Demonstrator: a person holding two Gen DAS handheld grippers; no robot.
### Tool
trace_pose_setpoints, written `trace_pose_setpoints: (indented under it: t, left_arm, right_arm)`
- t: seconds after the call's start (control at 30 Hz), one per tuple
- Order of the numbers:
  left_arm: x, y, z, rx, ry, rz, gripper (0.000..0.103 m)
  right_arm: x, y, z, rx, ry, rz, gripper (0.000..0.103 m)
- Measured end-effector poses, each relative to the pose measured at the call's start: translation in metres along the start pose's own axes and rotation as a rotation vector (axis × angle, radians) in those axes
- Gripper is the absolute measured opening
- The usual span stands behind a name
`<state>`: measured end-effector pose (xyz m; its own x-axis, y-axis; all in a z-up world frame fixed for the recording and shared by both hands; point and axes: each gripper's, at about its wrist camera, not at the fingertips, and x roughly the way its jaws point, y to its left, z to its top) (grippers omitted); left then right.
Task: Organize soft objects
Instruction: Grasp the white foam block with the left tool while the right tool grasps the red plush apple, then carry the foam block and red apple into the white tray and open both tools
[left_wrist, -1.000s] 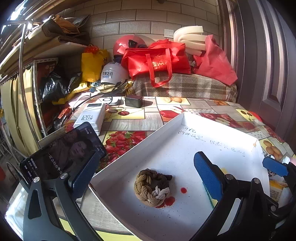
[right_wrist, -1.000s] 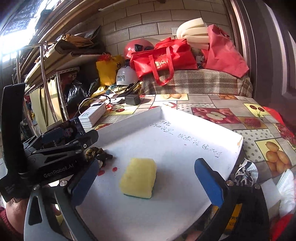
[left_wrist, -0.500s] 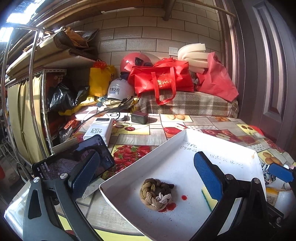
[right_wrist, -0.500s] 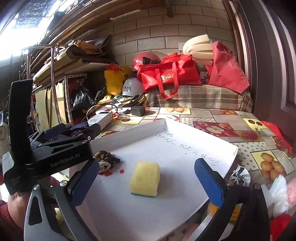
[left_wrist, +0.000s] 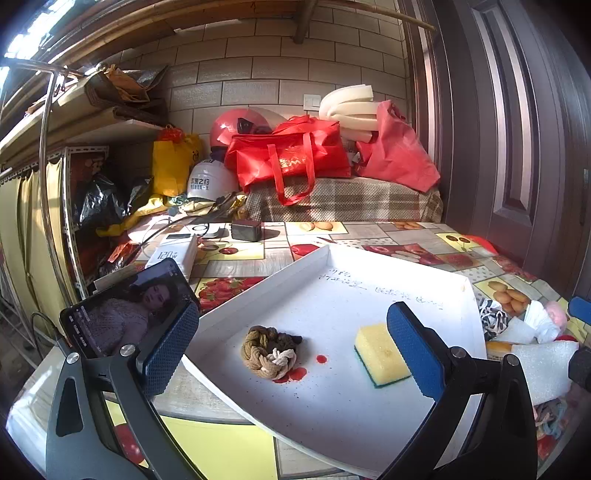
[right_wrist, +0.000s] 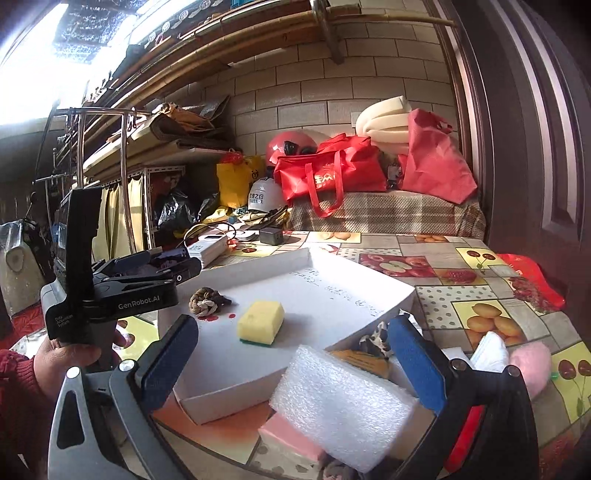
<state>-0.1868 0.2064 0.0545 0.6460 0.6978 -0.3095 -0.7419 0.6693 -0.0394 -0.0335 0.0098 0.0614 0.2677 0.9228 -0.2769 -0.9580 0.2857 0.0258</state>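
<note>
Through my left camera I see the shallow white cardboard tray (left_wrist: 466, 295) sitting on the fruit-patterned tablecloth (left_wrist: 236, 254). Two things lie in it: a brown-and-cream braided rope knot (left_wrist: 269, 351) toward its left side, resting at red stains (left_wrist: 295, 373) on the tray floor, and a yellow sponge block with a green underside (left_wrist: 380, 352) to the right of it, well apart from the knot. Faint handwriting (left_wrist: 384, 288) runs across the far part of the tray floor. My left gripper (left_wrist: 291, 354) is spread wide with nothing between its blue pads, held above the near part of the tray.

On my right camera, my right gripper (right_wrist: 291, 363) is also wide apart. A white foam packing sheet (right_wrist: 341, 400) lies between its fingers, outside the tray at its near corner; I cannot tell whether the pads touch it. Under the foam sits a pink block (right_wrist: 288, 437), and beside it lie a zebra-print cloth (right_wrist: 376, 338), a white folded piece (right_wrist: 487, 354) and a pink fluffy item (right_wrist: 532, 363), all on the table right of the tray. A hand (right_wrist: 64, 363) holds the left gripper's black handle at the left. A smartphone (left_wrist: 129, 308) stands propped just left of the tray.
</note>
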Motion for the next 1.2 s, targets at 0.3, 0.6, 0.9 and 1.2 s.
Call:
trace_pose_setpoints:
  t: [0.3,0.6,0.9,1.2]
  left_arm:
    - [-0.032,-0.086,-0.013,0.125,0.078,-0.315,0.103]
    - [-0.023,-0.159,-0.018,0.202,0.182,-0.465,0.103]
    - [-0.004,-0.174,-0.024,0.21,0.272,-0.474,0.103]
    - [-0.006,-0.174,-0.023,0.199,0.263,-0.512,0.093]
  right_arm:
    - [-0.046,-0.118,-0.014,0.159,0.147,-0.202,0.103]
    - [-0.026,-0.108,-0.024,0.083,0.3,-0.132,0.103]
    - [0.009,-0.114,-0.035,0.115,0.434,-0.092,0.099]
    - [-0.001,-0.12,-0.032,0.161,0.4,-0.073,0.061]
